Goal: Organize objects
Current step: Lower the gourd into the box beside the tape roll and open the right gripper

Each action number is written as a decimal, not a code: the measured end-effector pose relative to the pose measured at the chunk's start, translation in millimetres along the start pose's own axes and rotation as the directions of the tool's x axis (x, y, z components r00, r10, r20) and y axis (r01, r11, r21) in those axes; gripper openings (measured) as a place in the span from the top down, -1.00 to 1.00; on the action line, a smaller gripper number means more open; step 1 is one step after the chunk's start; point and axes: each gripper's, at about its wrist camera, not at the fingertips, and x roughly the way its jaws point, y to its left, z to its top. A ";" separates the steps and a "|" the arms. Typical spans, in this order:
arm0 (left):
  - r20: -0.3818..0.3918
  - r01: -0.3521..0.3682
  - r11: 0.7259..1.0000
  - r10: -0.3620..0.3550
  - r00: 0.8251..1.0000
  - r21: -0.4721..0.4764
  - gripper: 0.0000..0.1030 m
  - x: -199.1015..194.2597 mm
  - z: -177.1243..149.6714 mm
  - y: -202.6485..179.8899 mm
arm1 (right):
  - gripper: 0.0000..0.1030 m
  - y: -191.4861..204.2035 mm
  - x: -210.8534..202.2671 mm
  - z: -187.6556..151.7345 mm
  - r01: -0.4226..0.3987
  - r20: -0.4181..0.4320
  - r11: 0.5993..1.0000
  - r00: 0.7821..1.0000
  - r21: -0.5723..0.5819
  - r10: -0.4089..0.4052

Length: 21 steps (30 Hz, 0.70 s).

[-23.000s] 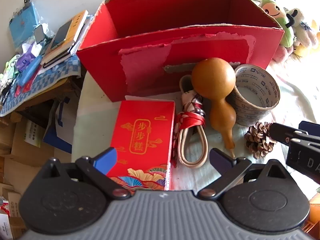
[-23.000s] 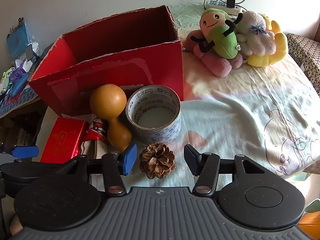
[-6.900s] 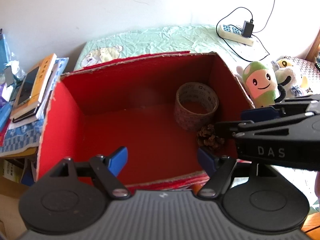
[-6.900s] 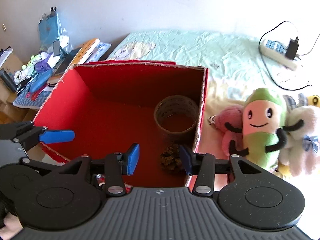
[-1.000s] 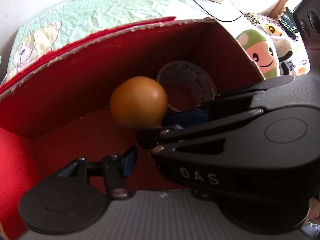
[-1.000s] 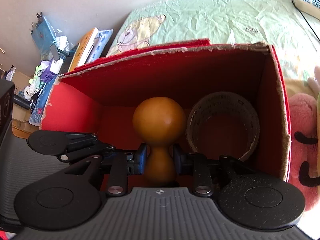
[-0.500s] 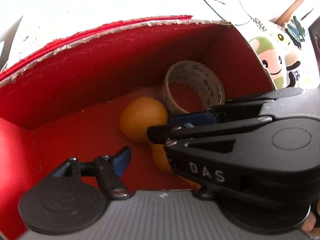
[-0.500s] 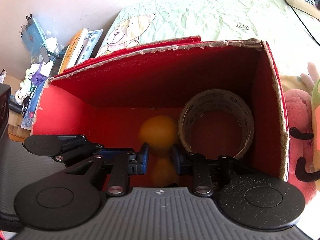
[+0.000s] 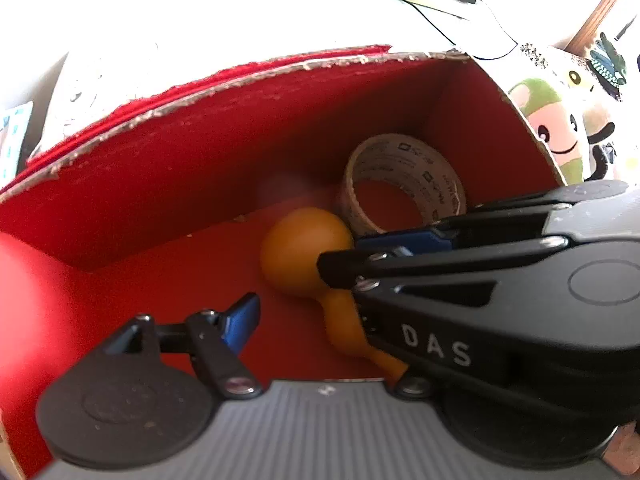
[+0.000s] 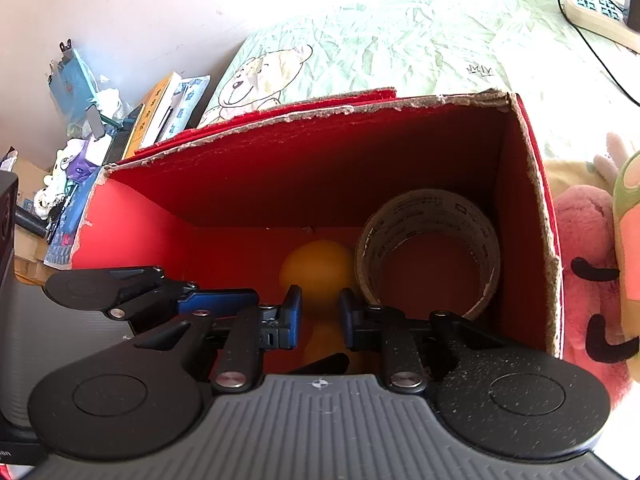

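An orange gourd (image 9: 304, 248) lies on the floor of the red cardboard box (image 9: 200, 152), its bulb against a roll of packing tape (image 9: 416, 164). My right gripper (image 9: 340, 254) hovers just above the gourd. In the right wrist view its jaws (image 10: 320, 312) are closing with a narrow gap. The blurred gourd (image 10: 316, 268) shows through that gap, lower down and apart from the pads. My left gripper (image 9: 324, 316) stands open over the box; one blue fingertip (image 9: 240, 320) shows, and the right gripper hides the other. The tape roll (image 10: 428, 208) fills the box's (image 10: 320, 168) right end.
Plush toys (image 9: 552, 120) (image 10: 592, 260) press against the box's right wall. A power strip (image 10: 600, 12) with a cable lies on the bear-print sheet (image 10: 260, 72) behind. Books and small clutter (image 10: 160, 112) crowd a surface to the left.
The gourd left the right gripper's jaws, which held its neck a second ago, and dropped to the box floor. The right jaws have since narrowed. The left finger swung outward.
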 end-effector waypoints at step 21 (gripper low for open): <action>0.075 -0.149 0.988 0.147 0.986 0.032 -0.36 -11.7 -5.6 -13.2 | 0.47 3.7 -14.8 -11.0 0.027 0.120 0.999 0.992 0.028 -0.030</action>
